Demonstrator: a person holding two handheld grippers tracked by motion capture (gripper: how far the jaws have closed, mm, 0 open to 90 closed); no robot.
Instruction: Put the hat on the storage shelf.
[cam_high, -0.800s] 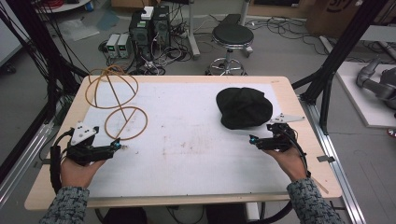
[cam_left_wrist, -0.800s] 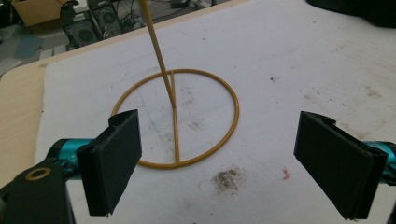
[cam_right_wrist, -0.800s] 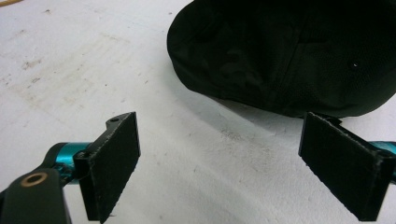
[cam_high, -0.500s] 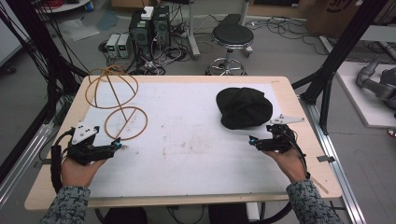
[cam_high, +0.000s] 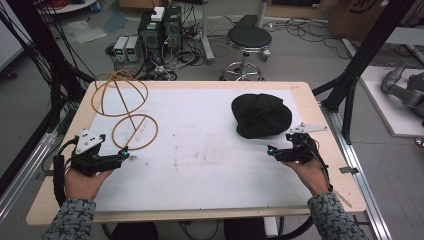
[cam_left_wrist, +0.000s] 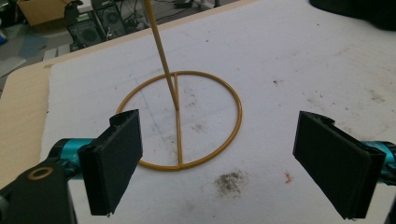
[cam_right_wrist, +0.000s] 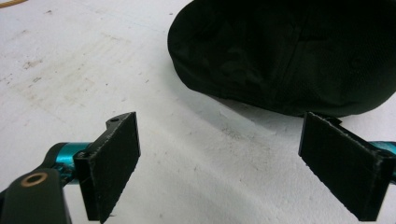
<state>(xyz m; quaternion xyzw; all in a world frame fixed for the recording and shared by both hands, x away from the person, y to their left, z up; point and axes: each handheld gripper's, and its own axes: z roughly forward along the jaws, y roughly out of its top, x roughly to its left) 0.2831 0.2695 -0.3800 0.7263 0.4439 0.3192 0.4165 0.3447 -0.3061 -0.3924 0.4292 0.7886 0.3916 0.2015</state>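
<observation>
Two hand-held grippers, one item before each, on a white-covered bench (cam_high: 200, 150).

Item 1: black cap (cam_high: 261, 115), soft, lying flat toward the bench's far right. It sits just ahead of the right hand-held gripper (cam_high: 272, 151) and slightly to its right, near but not touching. In the right gripper view the cap (cam_right_wrist: 299, 56) fills the upper right, its brim edge closest to the right-side jaw.

Item 2: yellow wire stand (cam_high: 127, 112), a flat ring base with an upright stem and a loop above. The base ring (cam_left_wrist: 180, 121) lies directly ahead of the left hand-held gripper (cam_high: 124, 155), just clear of it.

Right hand-held gripper: jaws wide, nothing between them, held low and roughly level, pointing inward. Left hand-held gripper: jaws wide, empty, likewise low. Judgement: the right hand is nearer the cap; a short reach forward and rightward would bring its jaws to the brim.
</observation>
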